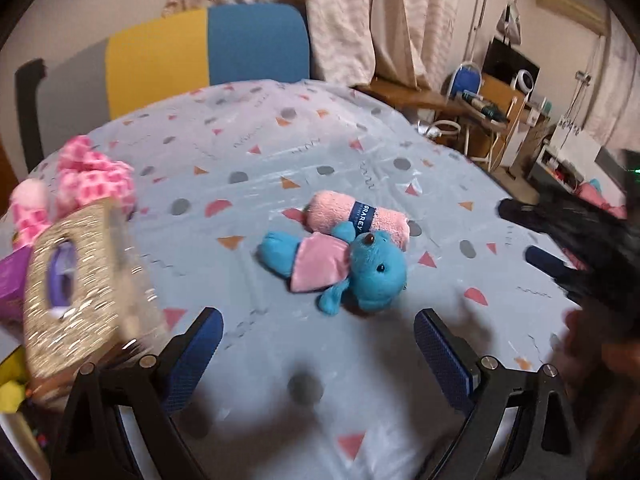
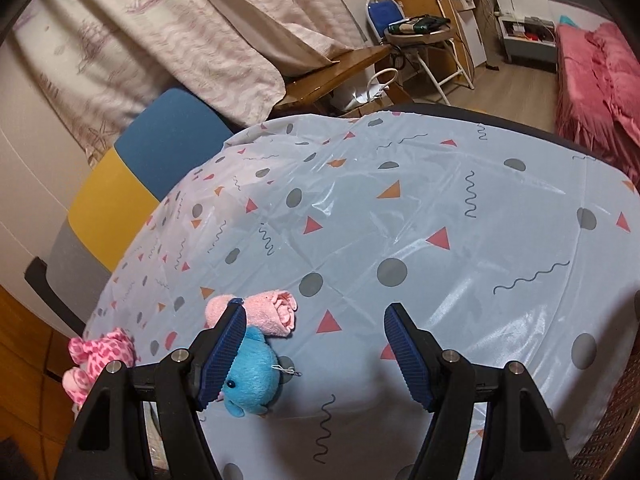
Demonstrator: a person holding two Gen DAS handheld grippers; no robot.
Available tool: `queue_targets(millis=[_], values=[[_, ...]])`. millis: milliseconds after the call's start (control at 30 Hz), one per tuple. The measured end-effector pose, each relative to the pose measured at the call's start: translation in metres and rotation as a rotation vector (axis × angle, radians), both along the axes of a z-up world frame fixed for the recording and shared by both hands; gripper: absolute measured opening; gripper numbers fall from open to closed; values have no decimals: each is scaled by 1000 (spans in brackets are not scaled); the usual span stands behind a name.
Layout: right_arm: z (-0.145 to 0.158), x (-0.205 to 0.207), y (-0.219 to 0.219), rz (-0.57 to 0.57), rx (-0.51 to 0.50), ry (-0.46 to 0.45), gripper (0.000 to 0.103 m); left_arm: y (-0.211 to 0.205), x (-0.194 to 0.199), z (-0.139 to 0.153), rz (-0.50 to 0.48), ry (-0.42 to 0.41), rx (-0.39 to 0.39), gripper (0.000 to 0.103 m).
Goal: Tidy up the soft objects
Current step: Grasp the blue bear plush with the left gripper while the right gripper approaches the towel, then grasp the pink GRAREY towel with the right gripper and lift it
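Both tongs are spread with nothing between their pads. Left gripper point(image 1: 318, 344) hangs over the patterned tablecloth point(image 1: 280, 148), just short of a blue plush toy point(image 1: 340, 266). Right gripper point(image 2: 314, 344) hovers over bare cloth, and the same blue toy sits behind its left finger in that view, outside the gap.

Just past the toy, touching it, lies a rolled pink towel point(image 1: 360, 218) with a dark paper band around its middle. At the table's left edge stands a glittery gold box point(image 1: 80, 284), blurred, with a pink checked plush point(image 1: 96, 176) beside or behind it; I cannot tell whether that plush sits inside any container.

As a judgement, the sorting is under way: the pink plush is over by the box, while the toy and towel lie loose mid-table, waiting to be gathered.

In the left view the towel's long axis runs from upper left to lower right, its spiral end facing the right side. The toy lies down, feet left, head right, roughly parallel to the roll.
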State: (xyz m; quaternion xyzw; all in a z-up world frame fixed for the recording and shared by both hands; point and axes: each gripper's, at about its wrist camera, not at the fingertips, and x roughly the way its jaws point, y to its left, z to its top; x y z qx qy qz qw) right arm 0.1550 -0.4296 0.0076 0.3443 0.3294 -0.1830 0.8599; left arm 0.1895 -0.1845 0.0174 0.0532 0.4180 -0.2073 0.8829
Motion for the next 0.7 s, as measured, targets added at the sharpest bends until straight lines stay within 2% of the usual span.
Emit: queue_targets(millis=[300,367,433,467,500,533,567,600,700], values=[[-10,5,-3,39,87,10,73,-72,44,-35,-135,-107,124,100],[-10,7,-1,49,91,11,73,-83,57,-46,-151,-99,137,100],[-12,8,0,60,99,13,73,-90,73,-67,-154,-31,165,98],[-12,9,0,62,102,16,73,-91,79,-76,-162,16,152,96],[-13,10,1,66,105,19,73,-89,82,-85,-179,70,108,92],[-14,10,1,69,108,22,73,-87,81,-90,-186,75,87,88],[-14,11,1,71,108,24,73,-85,76,-89,-197,44,81,75],[-15,11,1,70,106,26,73,-84,74,-87,-207,38,73,69],[-14,11,2,71,101,25,73,-71,61,-78,-198,41,26,66]])
